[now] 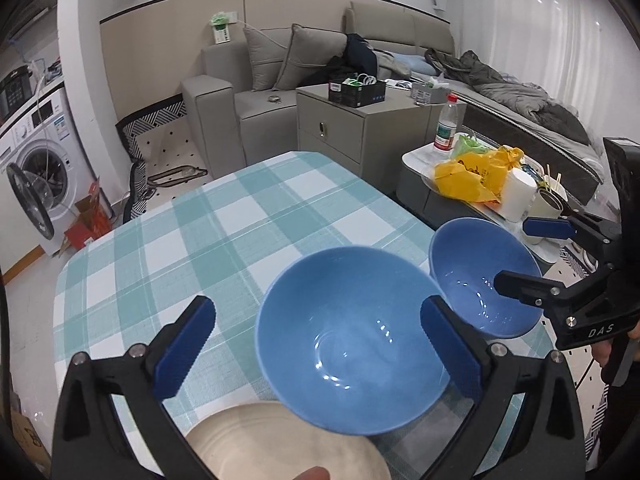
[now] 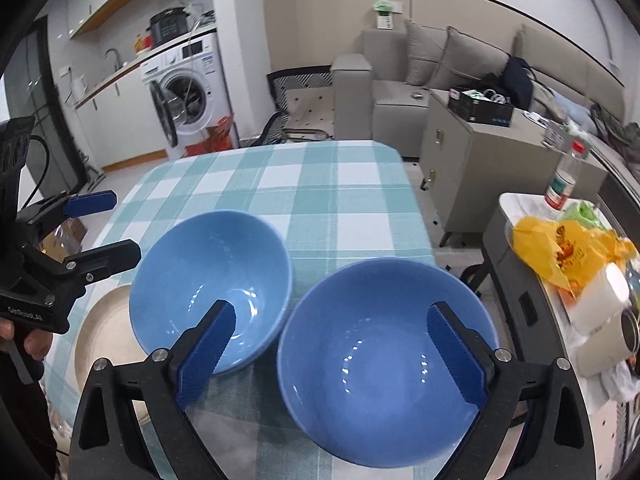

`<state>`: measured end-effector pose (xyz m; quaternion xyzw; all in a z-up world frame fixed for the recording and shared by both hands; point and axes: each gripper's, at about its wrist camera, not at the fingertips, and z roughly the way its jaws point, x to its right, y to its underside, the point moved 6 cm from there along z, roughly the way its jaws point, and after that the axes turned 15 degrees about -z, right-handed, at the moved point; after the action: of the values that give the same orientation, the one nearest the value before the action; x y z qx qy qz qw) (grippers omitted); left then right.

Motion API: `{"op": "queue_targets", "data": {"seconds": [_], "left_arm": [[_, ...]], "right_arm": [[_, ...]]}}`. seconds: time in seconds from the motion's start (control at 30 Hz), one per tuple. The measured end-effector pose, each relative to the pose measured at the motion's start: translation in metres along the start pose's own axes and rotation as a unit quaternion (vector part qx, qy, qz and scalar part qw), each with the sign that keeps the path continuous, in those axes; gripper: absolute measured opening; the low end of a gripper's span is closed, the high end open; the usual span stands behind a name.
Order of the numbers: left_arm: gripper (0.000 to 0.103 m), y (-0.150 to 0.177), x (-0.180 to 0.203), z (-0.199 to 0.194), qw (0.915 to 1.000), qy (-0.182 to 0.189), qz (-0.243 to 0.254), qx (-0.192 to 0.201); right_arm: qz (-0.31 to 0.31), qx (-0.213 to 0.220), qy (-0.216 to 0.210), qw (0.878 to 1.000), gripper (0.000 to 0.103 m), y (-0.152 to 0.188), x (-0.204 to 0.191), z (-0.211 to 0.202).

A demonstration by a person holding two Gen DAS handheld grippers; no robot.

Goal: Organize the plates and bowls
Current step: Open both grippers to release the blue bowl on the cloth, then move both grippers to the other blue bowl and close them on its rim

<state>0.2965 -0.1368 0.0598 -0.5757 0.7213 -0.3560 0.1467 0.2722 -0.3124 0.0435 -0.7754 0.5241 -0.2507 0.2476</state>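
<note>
Left gripper [image 1: 316,344] spread wide, nothing held | right gripper [image 2: 332,356] likewise | blue bowls [image 2: 384,360] judged rigid, glazed, slippery, breakable | rim advised for grasping

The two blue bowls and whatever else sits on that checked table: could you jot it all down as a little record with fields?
surface: table with teal checked cloth
left bowl: blue, upright, empty
right bowl: blue, upright, empty
bowl relation: side by side on the cloth
plate: cream, at the near edge beside the left bowl
left tool: open, not gripping the bowl
right tool: open, not gripping the bowl
</note>
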Motion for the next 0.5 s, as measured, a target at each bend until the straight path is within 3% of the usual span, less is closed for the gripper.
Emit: {"op": "queue_targets", "data": {"seconds": [0.23, 0.5], "left_arm": [[0.103, -0.008, 0.027, 0.01, 0.9995, 0.01, 0.029, -0.005], [0.103, -0.012, 0.061, 0.033, 0.9969, 0.026, 0.067, -0.03]], "right_arm": [[0.074, -0.009, 0.033, 0.997, 0.099, 0.03, 0.041, -0.014], [0.124, -0.022, 0.04, 0.991, 0.099, 0.055, 0.07, -0.014]]}}
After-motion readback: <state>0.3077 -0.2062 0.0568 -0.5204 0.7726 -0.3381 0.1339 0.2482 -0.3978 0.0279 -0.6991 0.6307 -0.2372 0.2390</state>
